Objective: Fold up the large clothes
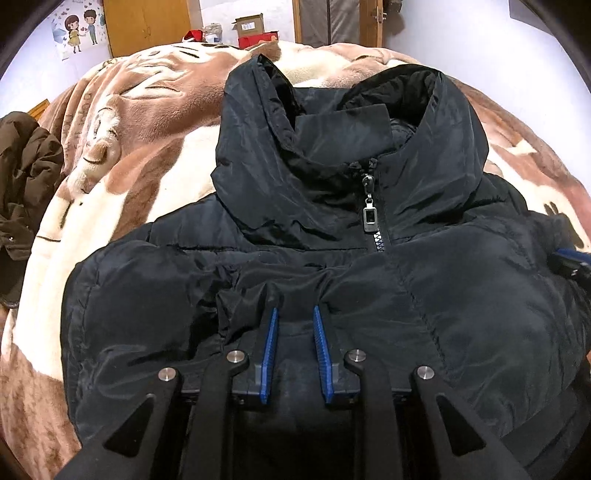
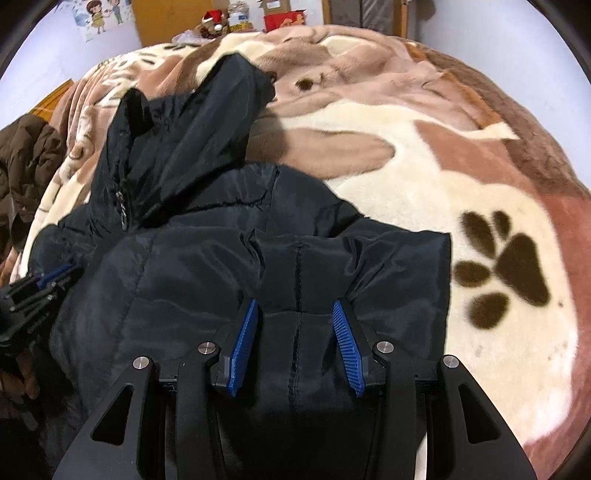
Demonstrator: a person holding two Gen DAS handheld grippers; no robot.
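A large dark navy hooded jacket (image 1: 369, 229) lies on the bed, zipped, hood toward the far end. My left gripper (image 1: 295, 314) is shut on a bunched fold of the jacket's fabric between its blue pads (image 1: 269, 350). My right gripper (image 2: 295, 306) holds a ribbed cuff or hem of the same jacket (image 2: 221, 258) between its blue pads (image 2: 345, 332), jaws partly closed on the cloth. The right gripper also shows at the right edge of the left wrist view (image 1: 570, 260); the left gripper shows at the left edge of the right wrist view (image 2: 44, 284).
The bed is covered by a brown and cream plush blanket (image 2: 443, 166) with a paw print (image 2: 506, 269). A brown coat (image 1: 26, 177) is heaped at the left edge. Boxes and a wooden wardrobe (image 1: 147, 26) stand behind the bed.
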